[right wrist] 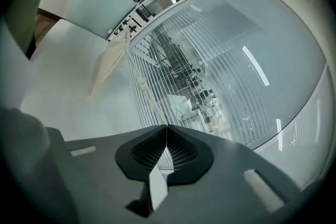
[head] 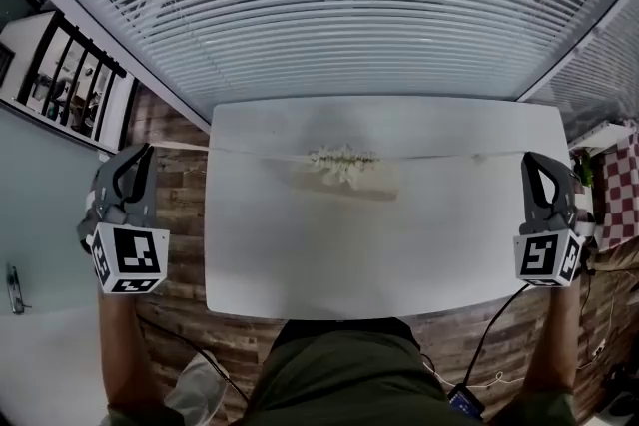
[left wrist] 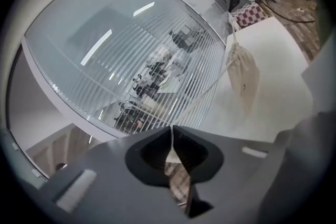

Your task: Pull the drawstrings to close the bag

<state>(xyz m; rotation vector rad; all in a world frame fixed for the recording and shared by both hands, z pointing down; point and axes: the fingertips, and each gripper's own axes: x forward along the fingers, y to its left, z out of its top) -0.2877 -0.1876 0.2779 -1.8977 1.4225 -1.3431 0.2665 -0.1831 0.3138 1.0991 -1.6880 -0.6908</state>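
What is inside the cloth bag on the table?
The bag lies on the white table, mouth gathered shut. Only beige cloth shows; any contents are covered by it.

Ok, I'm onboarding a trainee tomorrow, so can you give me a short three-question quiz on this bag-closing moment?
1. True or false: the cloth bag lies on the white table with its mouth spread wide open.
2. Where are the left gripper and the right gripper? A) side by side over the bag; B) far apart, out at the table's left and right sides; C) lying flat on the tabletop.
3. What does each gripper have pinched in its jaws?

Key:
1. False. The mouth is bunched together.
2. B.
3. A drawstring, stretched out from the bag's mouth.
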